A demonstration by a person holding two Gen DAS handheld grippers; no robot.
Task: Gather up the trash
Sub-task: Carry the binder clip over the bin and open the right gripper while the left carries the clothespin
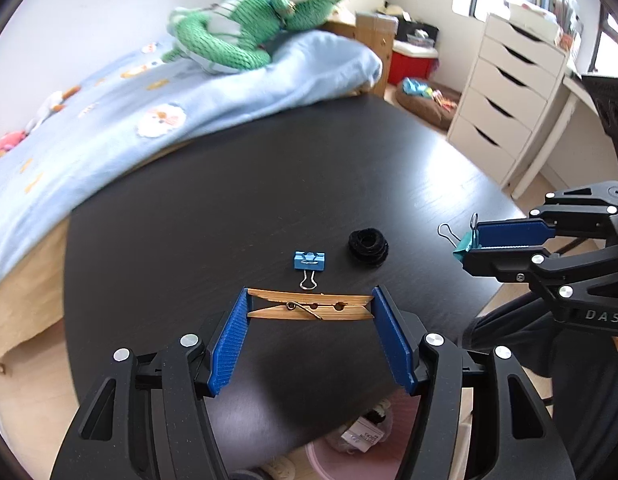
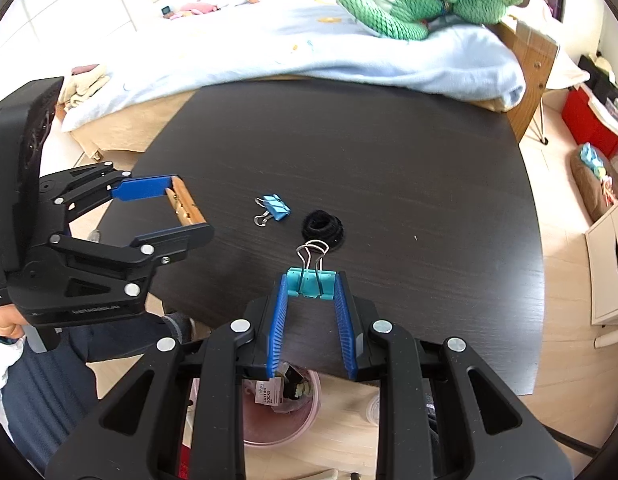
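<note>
We saw the left claw (image 1: pixel 309 308) clenched on a wooden clothespin (image 1: pixel 309 309), held lengthwise betw. the two blue pads, above the near edge of the dark worktop (image 1: pixel 229 200). The right claw (image 2: pixel 312 284) gripped a teal binder clip (image 2: pixel 312 285) by its body, wire handles pointing fwd. Both items were lifted off the worktop. On the worktop stayed a blue binder clip (image 1: pixel 309 261) and, just beside it on the right, a black hair tie (image 1: pixel 368 248), not touching. Below the worktop edge we noticed a pink bin (image 2: pixel 285 420) w. some packaging inside, on the floor. A bed (image 1: pixel 89 128) w. a green knitted toy (image 1: pixel 245 28) stood behind.
</note>
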